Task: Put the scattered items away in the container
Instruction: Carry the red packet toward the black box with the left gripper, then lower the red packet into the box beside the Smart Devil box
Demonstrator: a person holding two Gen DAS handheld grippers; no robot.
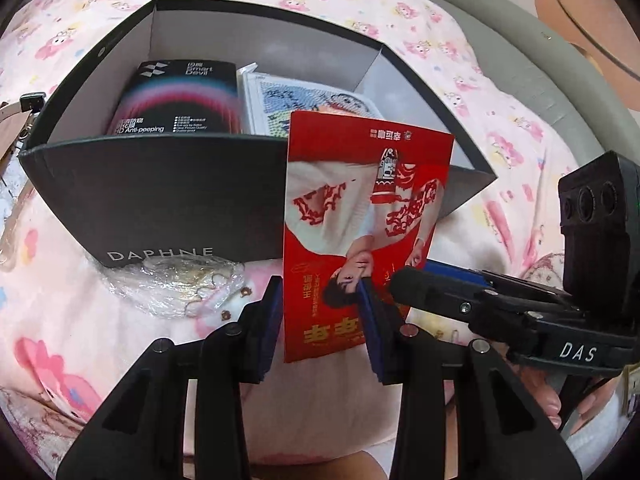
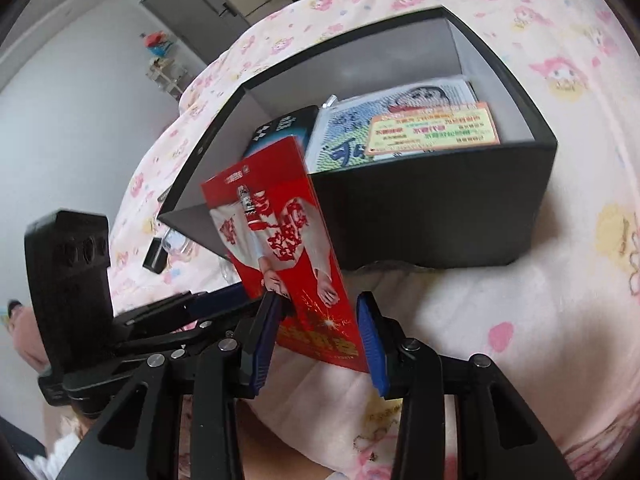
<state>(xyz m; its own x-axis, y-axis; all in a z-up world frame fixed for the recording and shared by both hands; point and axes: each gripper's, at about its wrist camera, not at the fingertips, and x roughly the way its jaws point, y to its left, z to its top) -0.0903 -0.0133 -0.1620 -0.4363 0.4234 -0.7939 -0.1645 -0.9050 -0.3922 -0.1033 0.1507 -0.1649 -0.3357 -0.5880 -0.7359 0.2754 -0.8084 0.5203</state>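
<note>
A red card with a printed figure (image 1: 360,216) stands upright in front of a black DAPHNE shoebox (image 1: 168,204) on a pink bedspread. Both grippers are at its lower part. My left gripper (image 1: 320,320) has its jaws spread with the card between them. My right gripper (image 2: 316,320) also has the card (image 2: 280,240) between its spread blue pads; which one grips it is unclear. The right gripper shows in the left view (image 1: 404,280) beside the card. The box (image 2: 420,216) holds a black screen-protector package (image 1: 180,96), a patterned sheet (image 1: 304,100) and an orange-green card (image 2: 432,128).
A clear plastic bag of small rings (image 1: 188,284) lies on the bedspread at the box's front. A strap with a buckle (image 1: 24,120) lies left of the box. A grey bed edge (image 1: 540,60) curves at the right. A small clear item (image 2: 168,248) lies left of the box.
</note>
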